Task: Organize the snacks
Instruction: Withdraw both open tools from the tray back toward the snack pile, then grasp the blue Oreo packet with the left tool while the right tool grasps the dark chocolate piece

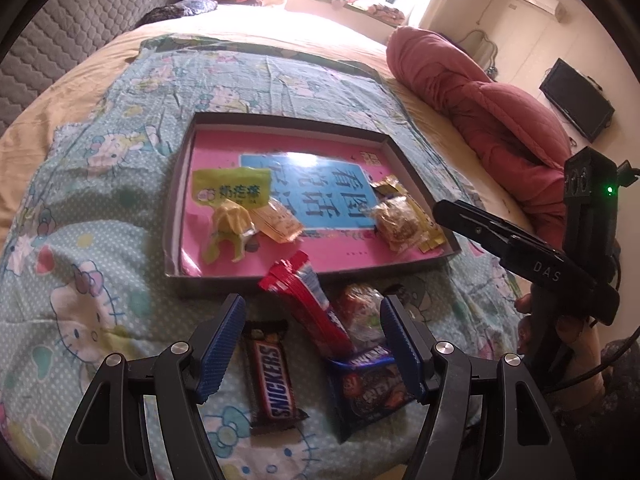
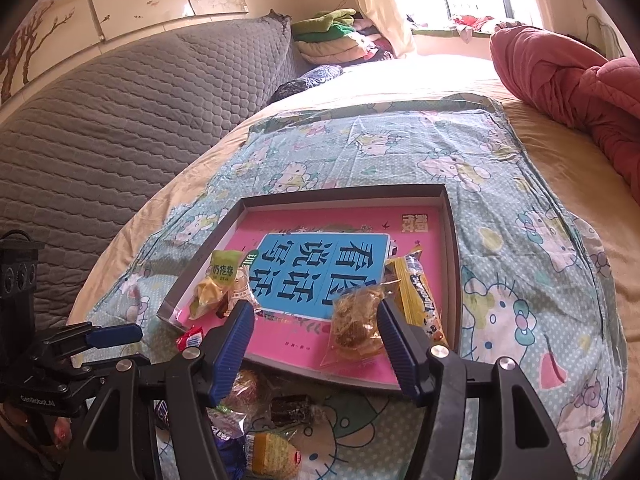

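A shallow grey box [image 1: 182,200] with a pink and blue bottom lies on the bed and also shows in the right wrist view [image 2: 452,248]. Inside it lie a green-yellow pack [image 1: 230,192], a small tan sachet [image 1: 280,224], a clear-wrapped cake [image 2: 354,328] and a yellow bar [image 2: 418,296]. In front of it lie a Snickers bar [image 1: 272,376], a red pack [image 1: 308,304], a blue pack [image 1: 372,388] and a clear-wrapped red snack [image 1: 362,312]. My left gripper [image 1: 312,344] is open above these loose snacks. My right gripper [image 2: 316,344] is open and empty over the box's near edge.
A Hello Kitty cloth [image 1: 92,208] covers the bed under the box. More wrapped snacks [image 2: 272,448] lie near the right gripper. A red quilt [image 1: 492,112] is bundled at the right. A grey padded headboard [image 2: 120,112] stands at the left.
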Demonstrator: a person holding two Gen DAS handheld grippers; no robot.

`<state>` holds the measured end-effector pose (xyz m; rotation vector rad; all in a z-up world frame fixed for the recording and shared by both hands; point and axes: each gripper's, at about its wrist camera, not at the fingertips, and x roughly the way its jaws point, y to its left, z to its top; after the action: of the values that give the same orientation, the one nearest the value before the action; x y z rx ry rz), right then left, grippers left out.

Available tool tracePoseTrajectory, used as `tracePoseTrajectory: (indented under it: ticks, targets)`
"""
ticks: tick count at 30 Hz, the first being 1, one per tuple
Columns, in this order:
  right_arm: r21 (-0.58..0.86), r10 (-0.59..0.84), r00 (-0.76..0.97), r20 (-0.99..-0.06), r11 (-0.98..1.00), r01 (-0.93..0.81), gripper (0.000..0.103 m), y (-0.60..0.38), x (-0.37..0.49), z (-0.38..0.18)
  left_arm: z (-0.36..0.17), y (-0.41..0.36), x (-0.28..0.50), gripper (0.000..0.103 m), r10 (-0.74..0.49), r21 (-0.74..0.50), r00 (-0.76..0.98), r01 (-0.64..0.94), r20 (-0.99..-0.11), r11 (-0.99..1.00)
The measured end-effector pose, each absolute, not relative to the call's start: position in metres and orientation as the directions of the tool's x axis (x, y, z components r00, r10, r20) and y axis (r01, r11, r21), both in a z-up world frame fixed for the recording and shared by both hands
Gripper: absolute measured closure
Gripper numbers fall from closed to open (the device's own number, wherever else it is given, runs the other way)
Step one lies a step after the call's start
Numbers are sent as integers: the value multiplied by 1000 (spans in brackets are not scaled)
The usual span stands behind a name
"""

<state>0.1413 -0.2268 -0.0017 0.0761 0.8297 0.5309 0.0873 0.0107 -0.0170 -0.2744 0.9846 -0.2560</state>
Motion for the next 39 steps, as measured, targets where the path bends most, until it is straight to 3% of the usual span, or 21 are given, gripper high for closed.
tracePoseTrajectory:
  ticks: [22, 39]
  targets:
    - [252, 468, 460, -755, 854, -455, 34, -224, 112, -14, -46, -47, 58, 28, -371, -329, 373, 173, -851, 928]
    - [244, 430, 389, -815, 863, -443, 34, -223, 106, -32, -80, -67, 67, 27, -323, -325, 294, 44, -900, 945]
